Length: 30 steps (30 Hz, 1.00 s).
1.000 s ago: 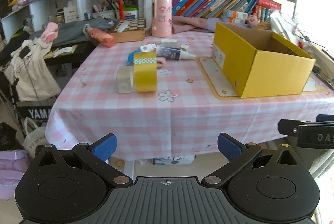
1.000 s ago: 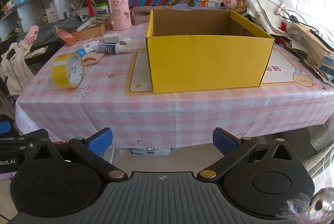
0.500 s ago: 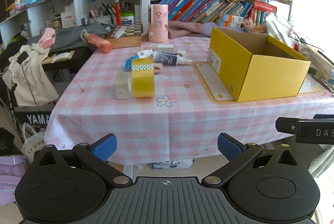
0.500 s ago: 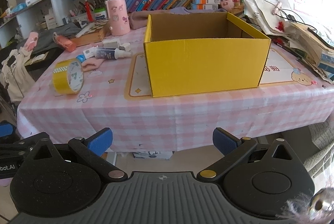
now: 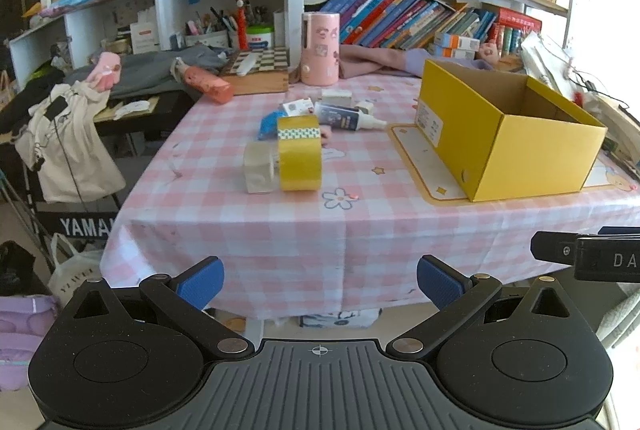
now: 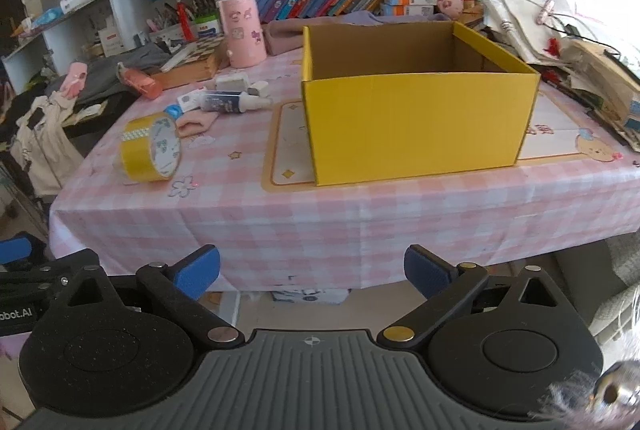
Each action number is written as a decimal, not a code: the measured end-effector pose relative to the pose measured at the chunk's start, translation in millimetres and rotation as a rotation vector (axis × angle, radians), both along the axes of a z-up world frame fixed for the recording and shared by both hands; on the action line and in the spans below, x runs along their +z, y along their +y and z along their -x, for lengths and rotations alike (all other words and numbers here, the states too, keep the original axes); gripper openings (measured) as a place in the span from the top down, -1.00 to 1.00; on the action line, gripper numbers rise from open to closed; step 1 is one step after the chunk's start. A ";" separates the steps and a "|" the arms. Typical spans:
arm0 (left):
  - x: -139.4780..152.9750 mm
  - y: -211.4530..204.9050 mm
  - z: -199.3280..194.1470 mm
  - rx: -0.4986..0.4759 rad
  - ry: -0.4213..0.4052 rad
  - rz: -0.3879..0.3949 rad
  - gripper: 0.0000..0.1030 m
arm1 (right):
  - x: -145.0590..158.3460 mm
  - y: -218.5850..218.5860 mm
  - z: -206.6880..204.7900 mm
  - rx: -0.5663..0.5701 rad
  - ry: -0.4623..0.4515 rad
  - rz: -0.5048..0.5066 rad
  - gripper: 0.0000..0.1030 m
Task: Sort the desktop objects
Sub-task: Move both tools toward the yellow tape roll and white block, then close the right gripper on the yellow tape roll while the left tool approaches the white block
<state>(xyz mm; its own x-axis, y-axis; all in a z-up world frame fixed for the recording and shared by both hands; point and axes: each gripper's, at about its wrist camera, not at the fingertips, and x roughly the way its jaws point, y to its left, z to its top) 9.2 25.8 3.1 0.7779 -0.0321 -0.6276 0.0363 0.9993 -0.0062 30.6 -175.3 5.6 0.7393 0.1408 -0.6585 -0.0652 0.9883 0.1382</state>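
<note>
- Left gripper (image 5: pixel 320 284): fingers spread apart, grasping nothing, short of the table edge.
- Right gripper (image 6: pixel 312 274): fingers spread apart, grasping nothing.
- Yellow tape roll (image 5: pixel 300 153): upright on the pink checked tablecloth (image 5: pixel 344 226), left of the open yellow cardboard box (image 6: pixel 416 109).

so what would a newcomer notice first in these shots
Probably the big yellow box, open-topped, standing on the pink checked table toward its right side. Next the yellow tape roll standing on edge left of it, with a clear roll beside it. Behind, shelves crammed with books.
</note>
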 end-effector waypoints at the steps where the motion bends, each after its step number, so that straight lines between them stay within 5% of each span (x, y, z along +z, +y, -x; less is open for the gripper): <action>1: 0.4 1.8 0.2 0.003 0.000 0.000 -1.00 | 0.1 1.5 0.2 0.005 -0.001 -0.002 -0.94; 21: 9.9 58.2 2.1 0.144 0.002 0.029 -1.00 | 4.5 76.6 -37.9 0.187 -0.076 -0.035 -0.70; 30: 6.3 78.0 -8.7 0.189 -0.010 -0.011 -1.00 | -10.6 109.3 -66.2 0.236 -0.030 -0.024 -0.70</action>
<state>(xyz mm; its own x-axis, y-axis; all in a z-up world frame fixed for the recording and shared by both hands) 17.8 103.9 9.4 0.7755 0.1223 -0.6194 -0.1522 0.9883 0.0046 96.8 -66.0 -5.0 0.7034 0.3273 -0.6309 -0.2981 0.9417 0.1562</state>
